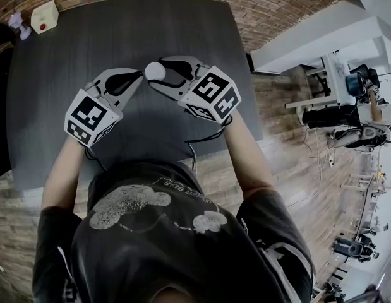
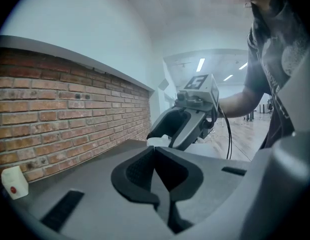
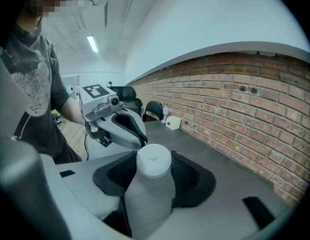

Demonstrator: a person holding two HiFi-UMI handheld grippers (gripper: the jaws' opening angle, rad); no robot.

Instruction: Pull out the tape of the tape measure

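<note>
Shoulders in a dark printed T-shirt (image 1: 157,232) filled the foreground as a person held two grippers over a dark table (image 1: 56,43). At left, the left gripper (image 1: 140,75) had its jaws pressed together, tips right against the white round tape measure (image 3: 153,160); whether the tape's end tab lay pinched between them could not be made out. The case sat clamped between the pads of the right gripper (image 1: 159,72), clear of the tabletop. No tape showed outside the case, so the pull looked to be at its very start. The next move likely called for the left gripper to draw straight away from the case while the right held firm, provided the tab was caught.
</note>
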